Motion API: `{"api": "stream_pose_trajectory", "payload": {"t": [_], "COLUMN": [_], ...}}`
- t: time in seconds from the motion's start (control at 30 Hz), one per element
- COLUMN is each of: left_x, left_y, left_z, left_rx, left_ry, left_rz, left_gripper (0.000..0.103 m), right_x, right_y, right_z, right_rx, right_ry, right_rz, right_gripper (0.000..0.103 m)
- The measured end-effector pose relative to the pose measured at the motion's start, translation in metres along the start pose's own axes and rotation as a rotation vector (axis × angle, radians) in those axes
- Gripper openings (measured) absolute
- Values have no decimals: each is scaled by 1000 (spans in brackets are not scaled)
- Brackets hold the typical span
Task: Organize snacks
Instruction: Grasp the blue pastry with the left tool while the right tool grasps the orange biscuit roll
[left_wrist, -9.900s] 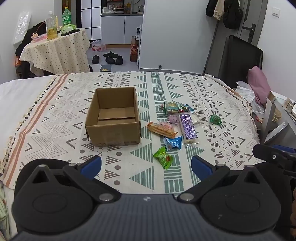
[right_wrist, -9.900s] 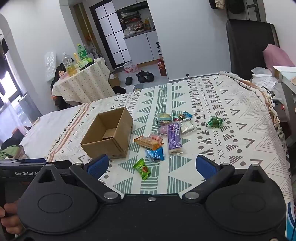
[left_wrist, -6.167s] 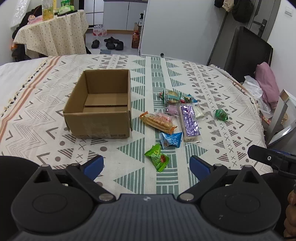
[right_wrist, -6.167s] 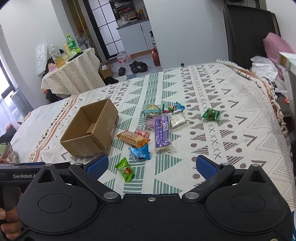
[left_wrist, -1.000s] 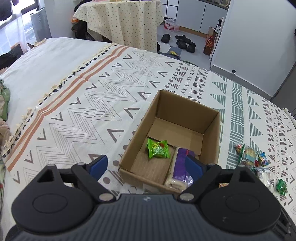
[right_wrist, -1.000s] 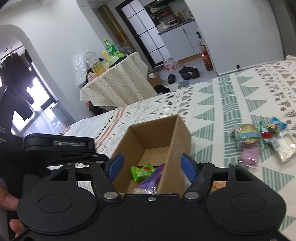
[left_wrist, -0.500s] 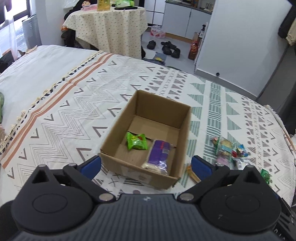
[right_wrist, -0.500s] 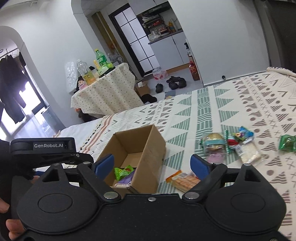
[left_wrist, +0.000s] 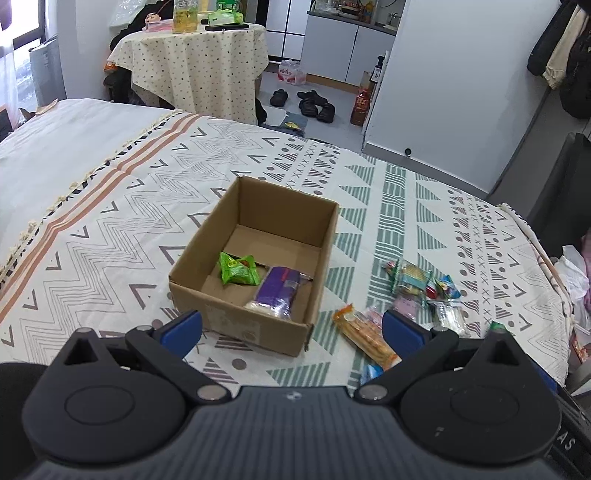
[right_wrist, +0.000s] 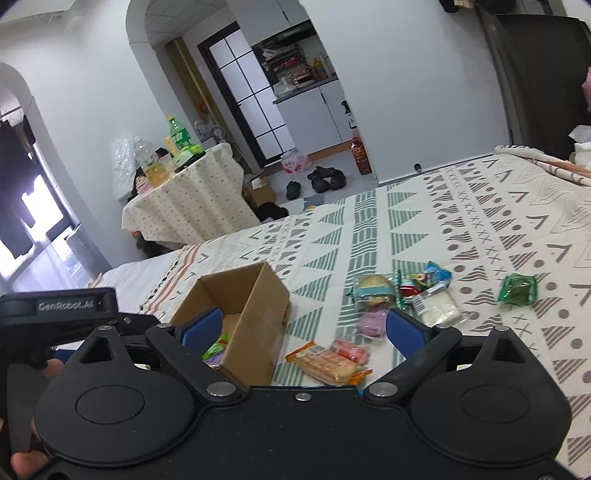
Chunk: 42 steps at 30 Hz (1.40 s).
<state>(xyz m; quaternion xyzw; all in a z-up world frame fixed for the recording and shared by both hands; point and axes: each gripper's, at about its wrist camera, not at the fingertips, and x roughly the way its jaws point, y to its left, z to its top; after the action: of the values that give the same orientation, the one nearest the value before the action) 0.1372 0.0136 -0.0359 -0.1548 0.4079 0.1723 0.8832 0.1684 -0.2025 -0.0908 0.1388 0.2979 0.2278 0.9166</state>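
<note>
Left wrist view: left gripper (left_wrist: 291, 326) fingers spread wide, empty. Right gripper (right_wrist: 303, 332) fingers opening, nothing between. Orange wafer pack (right_wrist: 327, 363) lay on bed just ahead of right fingers, long axis diagonal; cardboard box (left_wrist: 321, 266) to their left. Right hand nearer.

1. Even, bright daylight; source is the window (right_wrist: 40, 206) at far left, blown out white.
2. Soft shadow inside the cardboard box (left_wrist: 258, 258).
3. Fisheye bending toward edges beyond the box.
4. Snacks right of the box slightly blurred in the right wrist view.
</note>
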Motion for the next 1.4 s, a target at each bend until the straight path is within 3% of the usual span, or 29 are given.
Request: {"api": "stream_pose_trajectory", "payload": {"t": [0.53,1.03,1.4], "left_x": [-1,30,82], "left_y": [-37,-67,-79], "left_z": [-22,-34,-48], "left_rx": [63,83,40], "left_ry": [21,31,130], "left_rz": [-44,-98,-104], "left_gripper": [103,98,85], "right_x": [-19,-5,17], "right_y": [-42,-77,-99], "right_z": [-3,-16,-23], "right_rx": [64,167,253], "right_ry": [-7,91,173], "right_rz": [-8,-44,-82], "right_gripper": [98,96,78]}}
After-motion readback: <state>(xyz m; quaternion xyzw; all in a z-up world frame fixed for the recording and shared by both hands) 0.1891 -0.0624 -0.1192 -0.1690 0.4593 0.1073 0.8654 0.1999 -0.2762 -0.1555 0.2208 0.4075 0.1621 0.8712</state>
